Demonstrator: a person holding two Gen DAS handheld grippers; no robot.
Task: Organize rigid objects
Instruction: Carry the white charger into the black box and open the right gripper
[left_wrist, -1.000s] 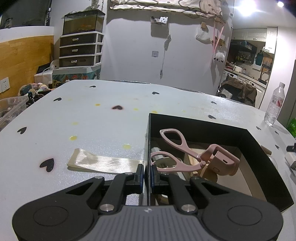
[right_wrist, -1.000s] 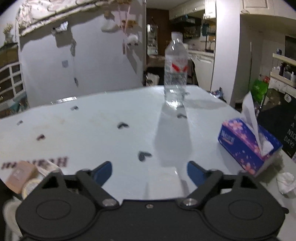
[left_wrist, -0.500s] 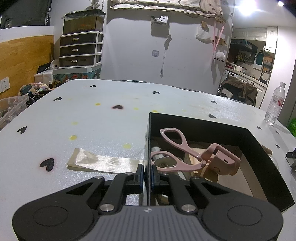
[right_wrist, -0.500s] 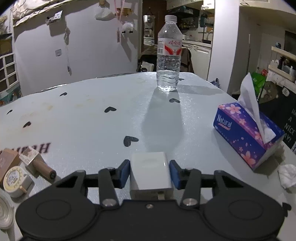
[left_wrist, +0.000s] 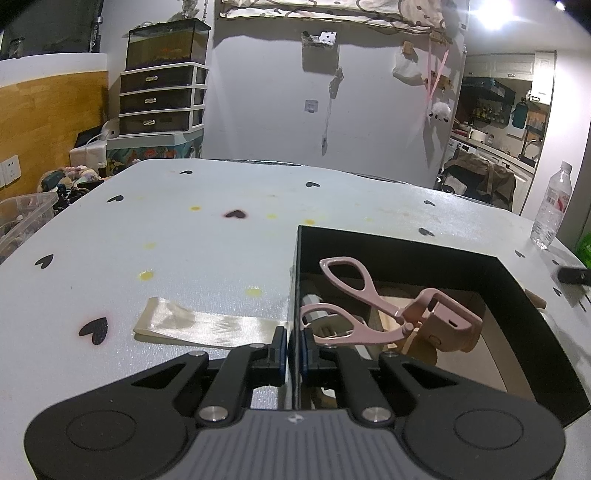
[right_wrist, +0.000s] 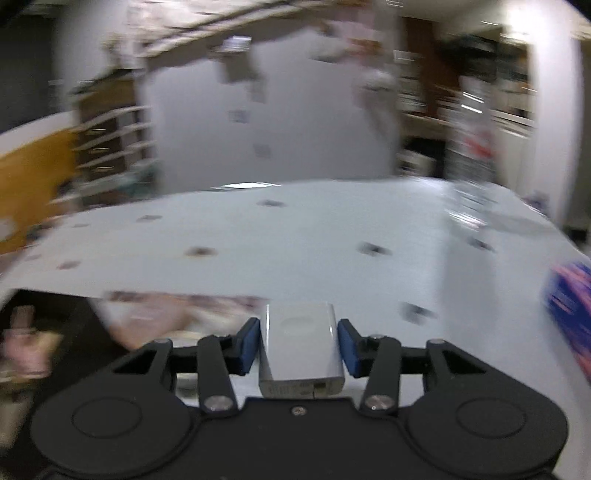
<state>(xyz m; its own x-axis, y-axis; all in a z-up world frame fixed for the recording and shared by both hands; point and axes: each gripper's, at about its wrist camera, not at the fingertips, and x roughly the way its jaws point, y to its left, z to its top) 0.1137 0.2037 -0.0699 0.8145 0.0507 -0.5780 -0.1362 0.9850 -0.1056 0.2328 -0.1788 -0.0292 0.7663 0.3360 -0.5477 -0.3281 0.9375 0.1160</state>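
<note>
My left gripper (left_wrist: 294, 349) is shut on the near left wall of the black box (left_wrist: 532, 317). Inside the box lie a pink eyelash curler (left_wrist: 373, 306) and other small items. My right gripper (right_wrist: 298, 345) is shut on a white charger block (right_wrist: 300, 349) and holds it above the white table (right_wrist: 295, 240). The right wrist view is motion-blurred. The box (right_wrist: 48, 325) shows dark at that view's lower left, with blurred pinkish items (right_wrist: 147, 314) beside it.
A cream ribbon strip (left_wrist: 207, 325) lies on the table left of the box. A water bottle (left_wrist: 552, 206) stands at the far right. A purple tissue box (right_wrist: 570, 306) sits at the right edge. Drawers (left_wrist: 162, 99) stand beyond the table.
My right gripper closed on the white charger block, lifted it and swung left toward the box; the view is now blurred. My left gripper has stayed on the box wall.
</note>
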